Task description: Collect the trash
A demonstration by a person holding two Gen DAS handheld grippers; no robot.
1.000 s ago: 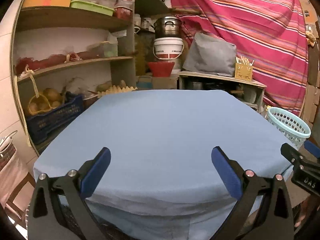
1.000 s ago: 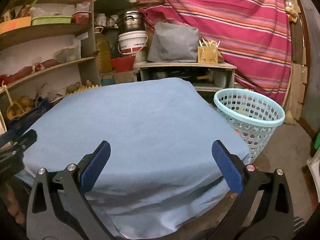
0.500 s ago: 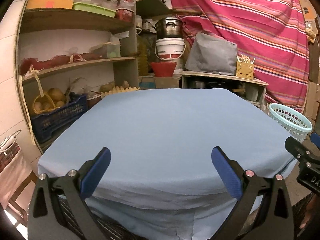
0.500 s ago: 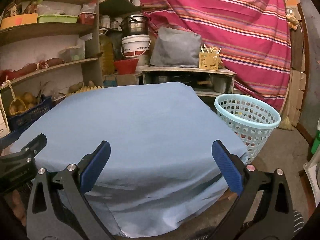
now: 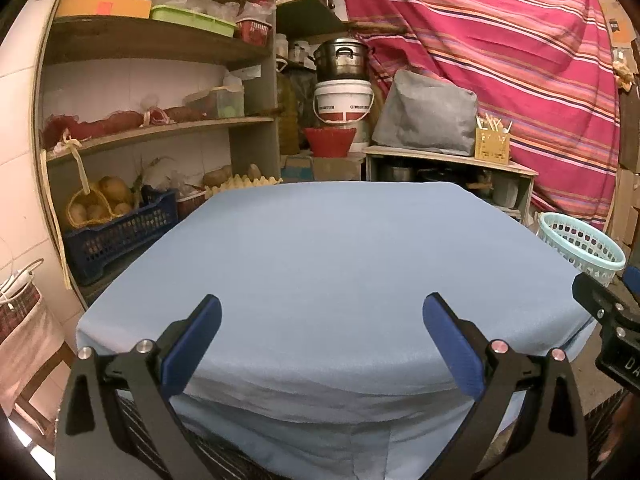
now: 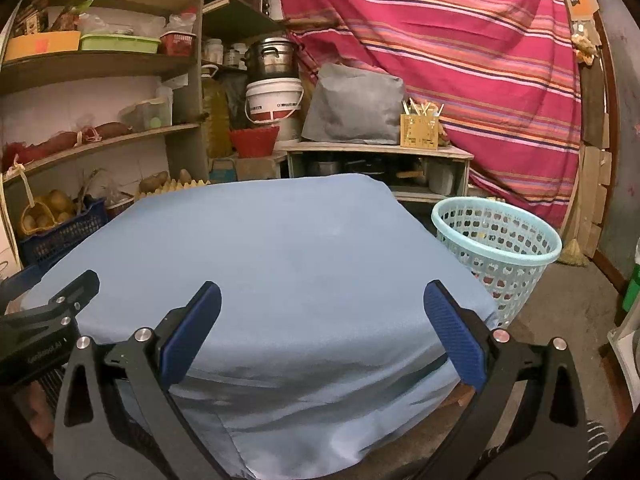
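Over the cloth (image 5: 340, 260) your left gripper (image 5: 322, 322) and right gripper (image 6: 322, 322) both hang wide and empty. No trash shows on it; some seems to lie in the basket (image 6: 496, 236) beside the table. Scan the floor before reaching.

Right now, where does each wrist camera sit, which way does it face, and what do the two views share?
Left wrist: on the left gripper, facing forward over the blue-clothed table toward the shelves; its own open fingers show, with the right gripper at the right edge.
Right wrist: on the right gripper, facing the same table; open fingers, left gripper at the left edge.
Shared: table, striped cloth, light blue basket.
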